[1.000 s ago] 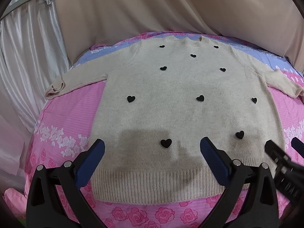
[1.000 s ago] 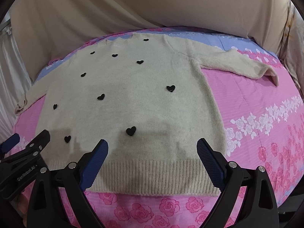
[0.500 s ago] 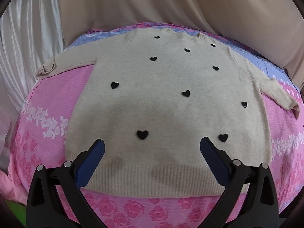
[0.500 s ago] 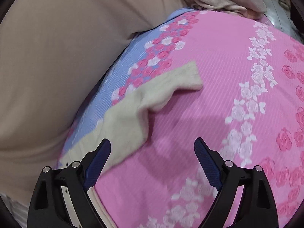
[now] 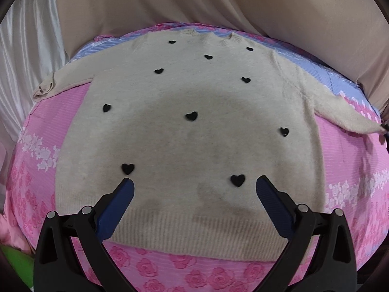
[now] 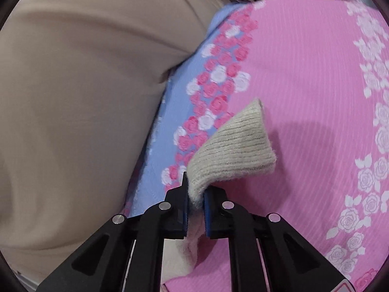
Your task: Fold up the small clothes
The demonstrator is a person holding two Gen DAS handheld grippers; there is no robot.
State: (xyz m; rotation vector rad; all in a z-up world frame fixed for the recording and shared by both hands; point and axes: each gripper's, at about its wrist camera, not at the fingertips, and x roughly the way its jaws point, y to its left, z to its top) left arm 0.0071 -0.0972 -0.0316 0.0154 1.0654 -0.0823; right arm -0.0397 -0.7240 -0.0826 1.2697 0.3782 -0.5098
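Right gripper (image 6: pixel 195 194) closing, pinching sleeve cuff (image 6: pixel 233 143) at six o'clock; shallow bite, may slip mid-fold. Left gripper (image 5: pixel 194 189) spread over sweater (image 5: pixel 189 141), holding nothing.

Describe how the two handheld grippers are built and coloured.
Both look alike. The left gripper has two black plastic fingers with triangular cut-outs, silver round rivets at the joints and ribbed dark blue pads. The right gripper shows the same black frame, silver rivets and blue pads. No cables, hands or sleeves are visible.

Bedroom: floral bedsheet (image 5: pixel 36 170), curtain (image 5: pixel 29 48)
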